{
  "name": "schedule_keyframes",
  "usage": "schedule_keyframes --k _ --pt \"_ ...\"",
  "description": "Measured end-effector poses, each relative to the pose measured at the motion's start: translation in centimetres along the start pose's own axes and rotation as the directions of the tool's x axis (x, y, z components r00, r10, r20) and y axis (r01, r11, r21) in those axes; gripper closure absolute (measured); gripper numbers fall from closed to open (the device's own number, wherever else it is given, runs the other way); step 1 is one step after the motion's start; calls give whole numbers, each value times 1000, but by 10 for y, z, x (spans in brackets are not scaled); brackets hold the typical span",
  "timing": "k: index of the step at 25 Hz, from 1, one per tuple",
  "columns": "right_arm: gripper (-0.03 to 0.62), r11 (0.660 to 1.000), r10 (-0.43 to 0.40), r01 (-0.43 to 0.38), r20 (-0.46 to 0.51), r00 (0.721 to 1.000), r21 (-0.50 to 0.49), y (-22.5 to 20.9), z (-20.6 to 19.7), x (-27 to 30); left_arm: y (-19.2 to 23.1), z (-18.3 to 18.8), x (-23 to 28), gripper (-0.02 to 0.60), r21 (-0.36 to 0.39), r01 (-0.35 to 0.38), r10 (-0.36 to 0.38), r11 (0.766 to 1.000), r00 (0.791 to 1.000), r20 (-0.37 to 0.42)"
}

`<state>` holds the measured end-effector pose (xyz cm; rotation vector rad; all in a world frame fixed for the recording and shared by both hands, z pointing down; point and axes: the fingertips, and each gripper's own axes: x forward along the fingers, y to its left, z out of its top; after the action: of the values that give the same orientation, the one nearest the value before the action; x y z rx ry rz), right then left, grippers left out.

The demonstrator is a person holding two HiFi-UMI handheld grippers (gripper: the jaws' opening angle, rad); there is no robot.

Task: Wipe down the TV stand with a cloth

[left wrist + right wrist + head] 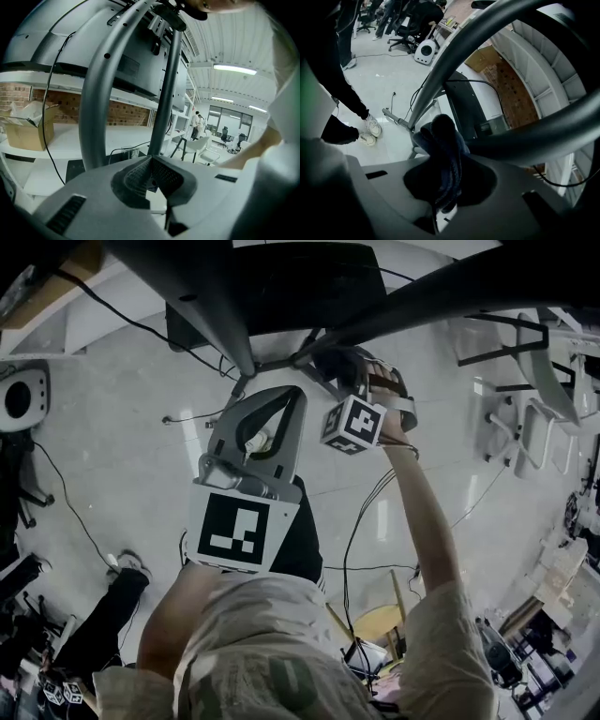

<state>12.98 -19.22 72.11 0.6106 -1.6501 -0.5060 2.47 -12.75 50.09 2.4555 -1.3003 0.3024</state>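
The right gripper [449,180] had its fingers clamped on a dark blue, fuzzy cloth [443,140], which bunched up out of the grip in thick folds. In the right gripper view, the cloth's top sat just beside a dark curved tube of the grey tubular-metal TV stand [454,61]; whether the two touched could not be told. In the head view, this gripper was raised, arm stretched out, to where the stand's tubes met, its white cube with black square markers [354,425] facing the camera.

The left gripper [152,176] had its ribbed dark fingers [136,180] pressed together with nothing between them (a sliver of background showed only below where they met). It pointed at a grey tube and a dark upright post of the stand, with a flat screen's back above.

A brown cardboard box [23,131] stood on a white shelf [117,136] before a brick wall. A pair of white sneakers [370,127] stood on the pale floor [122,427].
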Motion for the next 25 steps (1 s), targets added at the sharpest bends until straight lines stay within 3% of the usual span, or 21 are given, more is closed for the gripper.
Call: schedule_keyframes --k 6,9,11,13,15,18,21,23,25 --pt "537 997 -52 51 6 999 55 -22 8 -27 -5 20 0 566 9 14 -14 1000 999 42" --pt "537 975 -118 111 25 993 192 -54 21 -71 -11 49 -9 566 2 25 -25 1000 995 98" --pt "537 935 -173 143 63 983 324 -80 34 -114 -17 76 -23 566 -3 26 -25 1000 990 140" --pt "537 866 -260 185 102 960 464 -118 48 -164 -21 111 -38 567 21 19 -23 1000 983 182" --pt "537 768 -389 244 127 913 593 -170 62 -217 -22 154 -48 566 82 3 -22 997 973 231" --pt "537 586 -600 302 152 786 752 -252 82 -300 -25 222 -62 566 175 -13 -47 984 941 334" --pt "537 433 -745 240 195 638 869 -299 100 -383 -42 269 -89 566 230 -7 -89 973 910 405" --pt "537 337 -804 206 167 571 919 -310 102 -424 -53 289 -106 566 255 5 -119 967 894 431" --pt "537 263 -847 208 122 517 942 -314 101 -455 -60 304 -117 566 275 21 -149 961 879 454"
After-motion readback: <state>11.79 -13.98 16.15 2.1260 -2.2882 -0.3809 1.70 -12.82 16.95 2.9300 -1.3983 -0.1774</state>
